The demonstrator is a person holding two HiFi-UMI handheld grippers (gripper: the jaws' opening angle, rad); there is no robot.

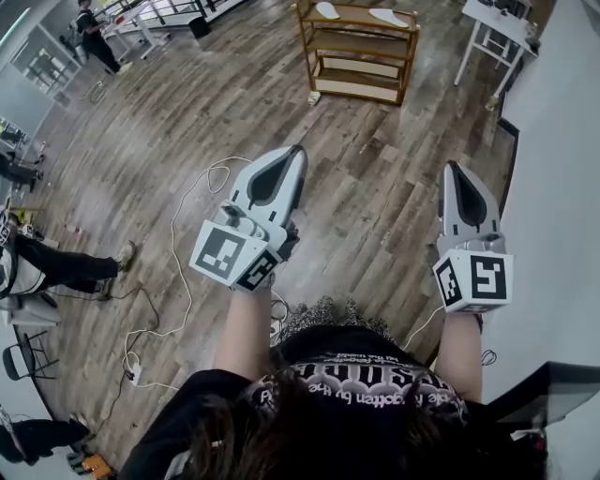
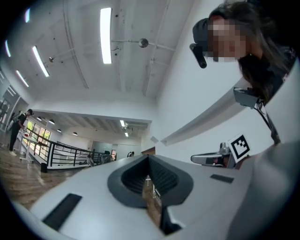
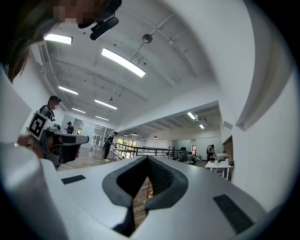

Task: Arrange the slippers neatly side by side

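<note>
Left gripper [image 1: 296, 155] and right gripper [image 1: 453, 171] pressed together, pinching nothing, well short of the slippers [image 1: 387, 16] atop the wooden rack [image 1: 359, 66] (apparently two pale soles, lying apart). Likely risks: arriving with jaws unopened and knocking a slipper off the top; snagging a foot on the white cable [image 1: 178, 253] across the floor.

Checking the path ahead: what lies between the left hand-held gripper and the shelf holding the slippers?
In the head view, bare wood floor up to the shelf, save a small pale item at its foot.
</note>
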